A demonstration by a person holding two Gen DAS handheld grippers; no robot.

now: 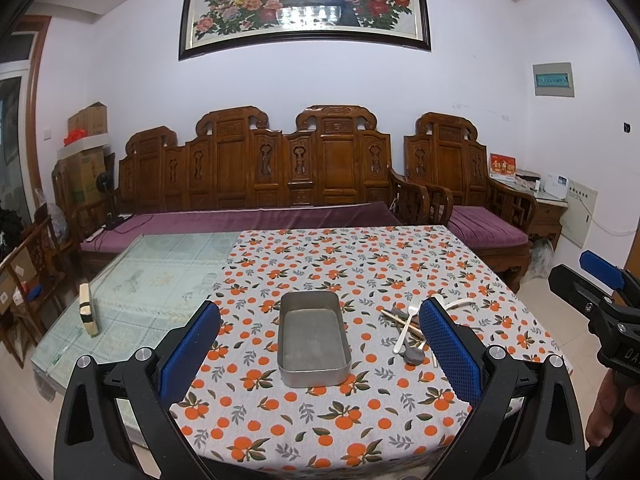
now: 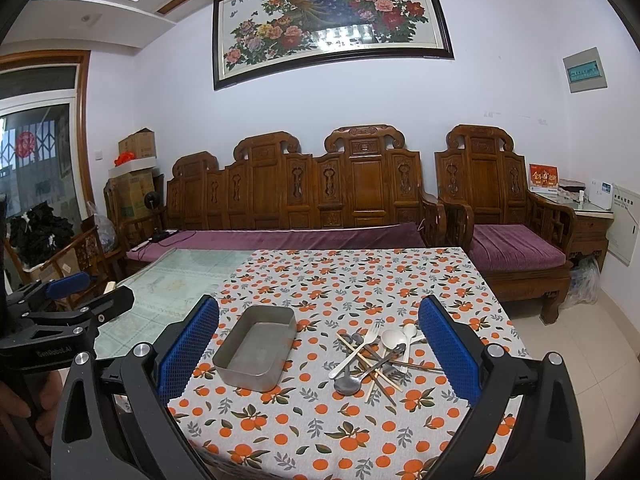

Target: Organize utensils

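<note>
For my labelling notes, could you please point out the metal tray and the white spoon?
metal tray (image 2: 249, 376): right wrist view, near wall.
white spoon (image 2: 390, 339): right wrist view, bowl.

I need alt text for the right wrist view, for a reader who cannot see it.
An empty metal tray sits on an orange-print tablecloth, with a tangled pile of utensils to its right: spoons, forks and chopsticks. The open right hand-held gripper frames them. Behind stand a carved wooden sofa and a peacock painting.
</note>
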